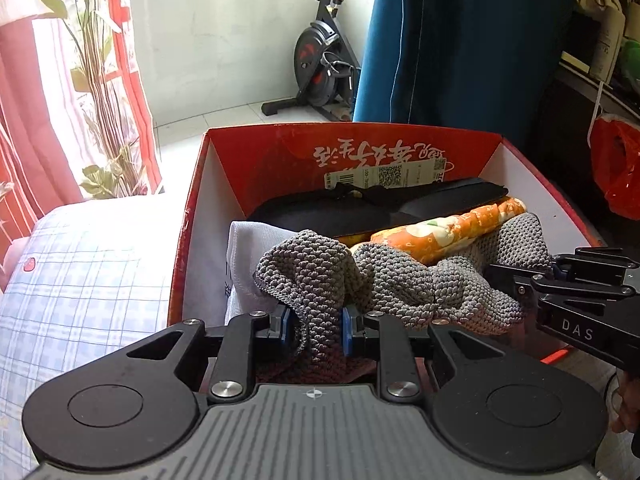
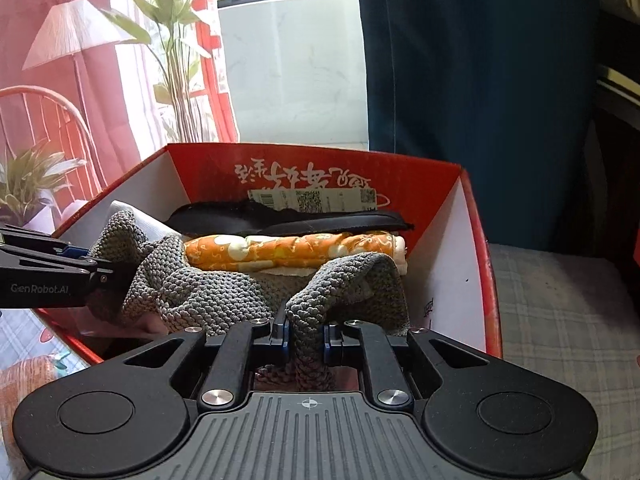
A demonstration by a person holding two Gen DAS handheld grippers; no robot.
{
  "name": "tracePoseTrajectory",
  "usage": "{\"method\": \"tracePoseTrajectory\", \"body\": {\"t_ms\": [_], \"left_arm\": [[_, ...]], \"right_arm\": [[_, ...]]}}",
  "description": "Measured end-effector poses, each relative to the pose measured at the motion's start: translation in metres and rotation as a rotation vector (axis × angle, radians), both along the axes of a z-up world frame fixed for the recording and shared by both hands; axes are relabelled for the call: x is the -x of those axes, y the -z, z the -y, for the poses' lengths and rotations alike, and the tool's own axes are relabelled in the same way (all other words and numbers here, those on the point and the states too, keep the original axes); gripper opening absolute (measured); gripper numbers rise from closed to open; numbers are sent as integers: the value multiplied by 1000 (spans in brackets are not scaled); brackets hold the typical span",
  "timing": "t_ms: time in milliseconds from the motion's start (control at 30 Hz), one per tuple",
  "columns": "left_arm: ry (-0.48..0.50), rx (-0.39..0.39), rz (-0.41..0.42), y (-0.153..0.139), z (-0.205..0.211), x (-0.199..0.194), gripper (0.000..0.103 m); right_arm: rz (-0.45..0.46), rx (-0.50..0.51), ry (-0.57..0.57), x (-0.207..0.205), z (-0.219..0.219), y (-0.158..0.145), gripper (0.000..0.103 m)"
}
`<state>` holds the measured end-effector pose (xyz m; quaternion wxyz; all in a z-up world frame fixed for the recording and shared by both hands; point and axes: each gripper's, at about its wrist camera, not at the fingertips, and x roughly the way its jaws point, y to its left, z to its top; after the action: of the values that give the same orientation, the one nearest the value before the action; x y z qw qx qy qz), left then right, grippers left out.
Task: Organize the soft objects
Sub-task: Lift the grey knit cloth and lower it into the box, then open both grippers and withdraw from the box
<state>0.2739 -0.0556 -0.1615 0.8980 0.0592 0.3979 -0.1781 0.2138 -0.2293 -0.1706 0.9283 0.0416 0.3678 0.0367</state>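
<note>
A grey knitted cloth [image 1: 400, 276] hangs stretched between both grippers, over the near part of a red cardboard box [image 1: 360, 148]. My left gripper [image 1: 316, 330] is shut on the cloth's left end. My right gripper [image 2: 307, 340] is shut on its right end [image 2: 344, 280]. Each gripper shows at the edge of the other's view: the right one [image 1: 520, 280], the left one [image 2: 100, 266]. Inside the box lie a folded orange patterned cloth [image 2: 296, 250], a black fabric piece [image 2: 288, 218] behind it and a white cloth [image 1: 250, 248] at the left wall.
The box [image 2: 476, 240] stands on a bed with a blue checked sheet [image 1: 80, 280]. Beyond it are a dark blue curtain [image 1: 460, 40], an exercise bike [image 1: 324, 64], a tall plant [image 1: 100, 92] and red-and-white curtains. A red bag [image 1: 616, 168] hangs at the far right.
</note>
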Motion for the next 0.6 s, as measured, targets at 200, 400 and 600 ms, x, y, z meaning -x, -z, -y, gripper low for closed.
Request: {"method": "tracePoseTrajectory", "body": {"t_ms": [200,400,600], "left_arm": [[-11,-33,30,2,8,1,29],[5,31,92,-21,-10,19,79],[41,98,149,-55,-31,50,95]], "right_arm": [[-51,-70,48,-7,7,8,13],[-10,-50,61,9,12,-14,53],[111,-26,67,43,22,-40,81]]}}
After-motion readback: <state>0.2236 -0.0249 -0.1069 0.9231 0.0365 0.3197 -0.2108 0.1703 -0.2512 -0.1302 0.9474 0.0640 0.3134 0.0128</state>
